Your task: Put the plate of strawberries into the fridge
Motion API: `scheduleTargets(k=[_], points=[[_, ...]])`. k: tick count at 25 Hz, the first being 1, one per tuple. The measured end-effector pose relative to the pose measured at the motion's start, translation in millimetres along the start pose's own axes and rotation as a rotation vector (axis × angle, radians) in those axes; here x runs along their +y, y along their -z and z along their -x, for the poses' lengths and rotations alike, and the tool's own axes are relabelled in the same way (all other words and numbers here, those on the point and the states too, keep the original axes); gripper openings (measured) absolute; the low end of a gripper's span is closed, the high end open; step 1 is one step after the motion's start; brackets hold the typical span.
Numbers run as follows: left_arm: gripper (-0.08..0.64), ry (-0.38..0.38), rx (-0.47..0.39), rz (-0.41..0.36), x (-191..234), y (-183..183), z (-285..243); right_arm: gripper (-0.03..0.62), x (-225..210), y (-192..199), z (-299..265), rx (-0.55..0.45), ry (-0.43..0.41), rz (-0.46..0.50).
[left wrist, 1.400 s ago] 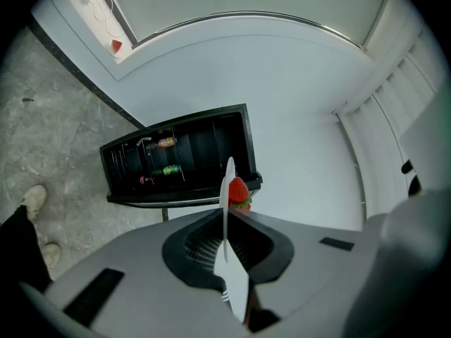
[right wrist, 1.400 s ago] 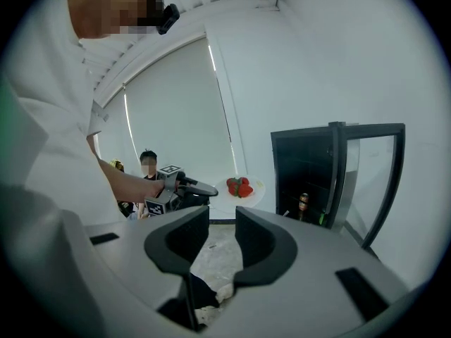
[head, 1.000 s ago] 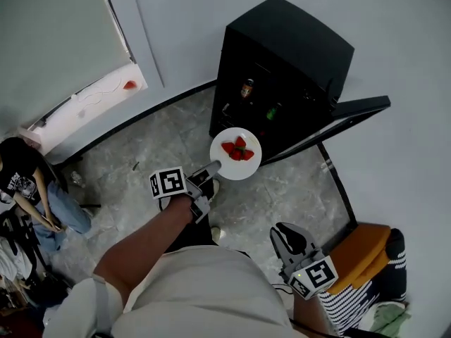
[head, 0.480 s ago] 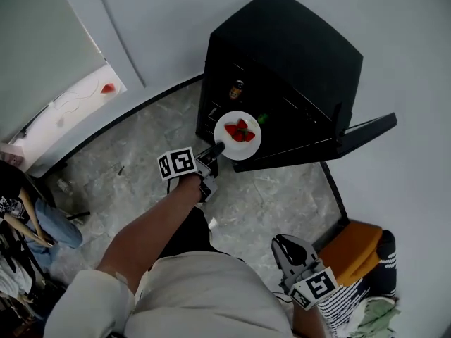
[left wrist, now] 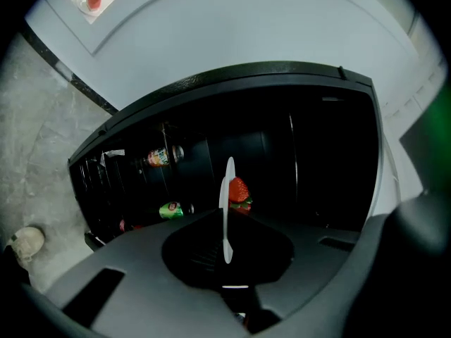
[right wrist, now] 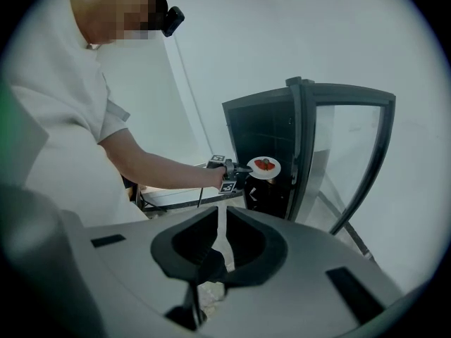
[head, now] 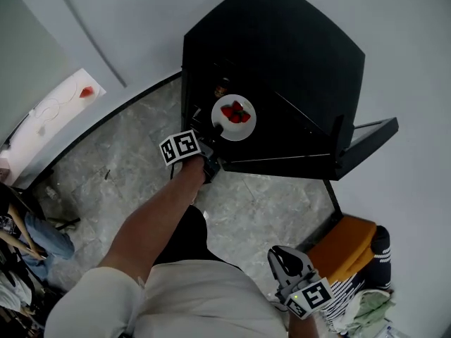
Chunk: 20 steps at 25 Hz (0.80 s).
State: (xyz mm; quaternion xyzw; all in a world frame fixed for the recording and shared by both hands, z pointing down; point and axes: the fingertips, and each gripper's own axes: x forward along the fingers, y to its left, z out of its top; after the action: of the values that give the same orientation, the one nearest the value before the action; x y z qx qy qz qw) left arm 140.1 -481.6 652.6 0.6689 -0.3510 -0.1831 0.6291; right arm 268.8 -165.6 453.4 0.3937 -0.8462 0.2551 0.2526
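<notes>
A white plate (head: 233, 117) carrying red strawberries (head: 236, 112) is held level at the open front of the black fridge (head: 282, 55). My left gripper (head: 214, 130) is shut on the plate's near rim. In the left gripper view the plate (left wrist: 227, 210) shows edge-on between the jaws of that gripper (left wrist: 227, 224), with a strawberry (left wrist: 239, 189) beyond it and the dark fridge interior behind. My right gripper (head: 284, 250) hangs low by my right side. Its jaws (right wrist: 223, 214) stand a narrow slit apart with nothing between them. It sees the plate (right wrist: 265, 166) from afar.
The fridge door (head: 363, 134) stands open to the right. A bottle (left wrist: 158, 156) and a green can (left wrist: 169, 209) lie on the fridge shelves. An orange seat (head: 345, 248) and striped cloth (head: 363, 287) are at my right. The floor is grey marble tile (head: 120, 182).
My left gripper has carried the plate forward from in front of the fridge to its open front. The right gripper has stayed low at my side, its jaws now closer together.
</notes>
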Motion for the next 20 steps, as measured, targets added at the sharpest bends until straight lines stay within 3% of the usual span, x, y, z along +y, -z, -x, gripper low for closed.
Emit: scheduleTargets(k=[14, 20], points=[[0.025, -0.091, 0.002, -0.017, 30, -18, -71, 0.049, -22, 7, -8, 0.056, 0.032, -0.06], [0.026, -0.158, -0.004, -0.106, 35, -26, -80, 0.049, -26, 7, -10, 0.059, 0.035, -0.067]])
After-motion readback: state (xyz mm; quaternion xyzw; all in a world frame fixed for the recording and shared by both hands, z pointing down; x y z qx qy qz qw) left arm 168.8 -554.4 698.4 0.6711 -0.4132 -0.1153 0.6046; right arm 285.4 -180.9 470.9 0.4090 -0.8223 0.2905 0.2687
